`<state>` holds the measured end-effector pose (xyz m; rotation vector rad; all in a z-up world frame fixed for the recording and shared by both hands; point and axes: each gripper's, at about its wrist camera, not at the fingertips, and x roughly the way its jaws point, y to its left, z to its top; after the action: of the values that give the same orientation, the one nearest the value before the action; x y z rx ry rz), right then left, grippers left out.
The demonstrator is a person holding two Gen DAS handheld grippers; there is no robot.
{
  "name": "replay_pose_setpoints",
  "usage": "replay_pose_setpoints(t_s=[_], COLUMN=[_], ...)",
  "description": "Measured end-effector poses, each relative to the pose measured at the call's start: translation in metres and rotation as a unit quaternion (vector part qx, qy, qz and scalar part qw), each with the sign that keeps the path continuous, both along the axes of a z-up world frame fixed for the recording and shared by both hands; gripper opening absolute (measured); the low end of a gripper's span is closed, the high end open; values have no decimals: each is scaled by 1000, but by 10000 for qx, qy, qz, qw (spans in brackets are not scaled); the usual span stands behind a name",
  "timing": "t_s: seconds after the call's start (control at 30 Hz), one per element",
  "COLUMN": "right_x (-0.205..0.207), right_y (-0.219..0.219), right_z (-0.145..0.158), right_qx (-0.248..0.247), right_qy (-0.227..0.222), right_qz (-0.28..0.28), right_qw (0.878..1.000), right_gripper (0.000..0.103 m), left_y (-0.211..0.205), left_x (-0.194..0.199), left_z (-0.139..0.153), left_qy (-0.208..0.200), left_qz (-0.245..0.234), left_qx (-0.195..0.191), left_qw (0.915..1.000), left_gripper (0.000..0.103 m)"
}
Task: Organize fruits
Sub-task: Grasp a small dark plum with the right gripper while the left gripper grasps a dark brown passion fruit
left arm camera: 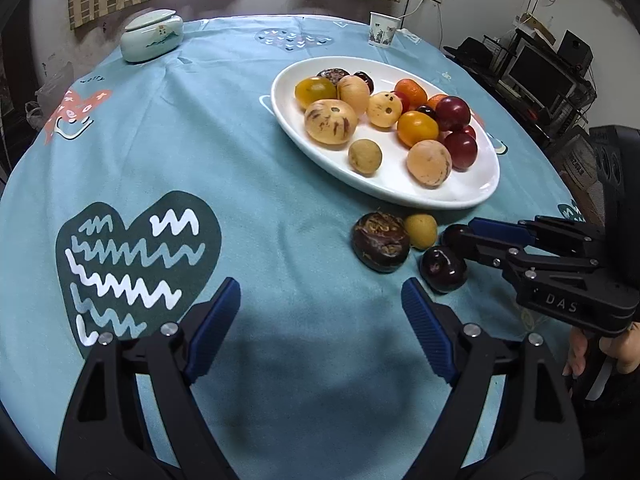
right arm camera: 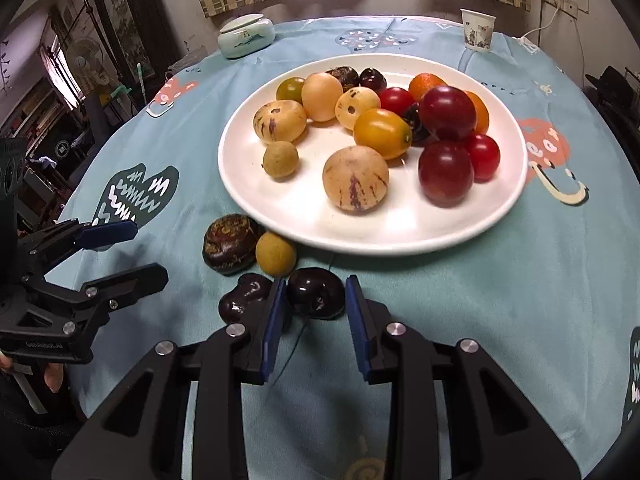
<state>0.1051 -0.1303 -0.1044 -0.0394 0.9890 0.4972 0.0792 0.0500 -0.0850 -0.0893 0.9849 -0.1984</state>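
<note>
A dark cherry (right arm camera: 316, 293) lies on the tabletop (right arm camera: 500, 300) between the right gripper (right arm camera: 316, 300)'s blue-padded fingers (right arm camera: 275, 320), which stand narrowly apart on either side of it; whether the pads touch it cannot be told. A second dark cherry (right arm camera: 244, 298) sits just outside the left-hand finger. Just ahead of the fingertips lie a yellow-green longan (right arm camera: 275, 253) and, touching it, a wrinkled dark passion fruit (right arm camera: 230, 245), both close against the rim of a white plate (right arm camera: 400, 236) heaped with pale striped melons, yellow and red tomatoes, plums and oranges.

The right gripper's body reads "DAS" in the left wrist view; the rest is cut off. It lies low and nearly level over the cloth, a hand (left arm camera: 600, 350) below it.

The left gripper (left arm camera: 320, 312) hangs over bare blue cloth, fingers (left arm camera: 218, 320) spread wide and holding nothing, the loose fruits ahead and to its right. Beyond the plate stand a lidded ceramic jar (left arm camera: 152, 38) and a paper cup (left arm camera: 383, 29).
</note>
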Motion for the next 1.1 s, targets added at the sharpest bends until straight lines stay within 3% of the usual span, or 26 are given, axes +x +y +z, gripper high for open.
replay_pose_setpoints(t_s=[0.07, 0.13, 0.53, 0.7, 0.73, 0.77, 0.8, 1.1], right_x=[7, 10, -35, -40, -41, -41, -41, -44], right_y=[1, -7, -54, -71, -72, -73, -72, -63], right_z=[-7, -8, 14, 16, 17, 17, 18, 29], right_qx=[-111, 153, 354, 494, 515, 533, 564, 560], right_qy=[106, 221, -111, -133, -139, -140, -141, -236], right_qz=[-67, -156, -557, -738, -755, -761, -763, -643], right_qw=[9999, 9995, 9978, 9960, 9957, 9956, 9954, 9961], right_gripper=[34, 31, 31, 31, 31, 31, 31, 31], left_y=[-1, -5, -32, -45, -48, -50, -51, -34], left_x=[5, 8, 29, 38, 38, 37, 36, 12], left_z=[-2, -3, -15, -22, -22, -21, -19, 4], left_qy=[55, 66, 125, -12, -92, -133, -158, -358], left_qz=[-19, -44, -277, -386, -386, -428, -507, -302], left_qx=[31, 78, 289, 475, 546, 567, 531, 79], left_qw=[10000, 9999, 9991, 9981, 9977, 9974, 9972, 9989], left_gripper=[84, 84, 82, 74, 67, 50, 42, 42])
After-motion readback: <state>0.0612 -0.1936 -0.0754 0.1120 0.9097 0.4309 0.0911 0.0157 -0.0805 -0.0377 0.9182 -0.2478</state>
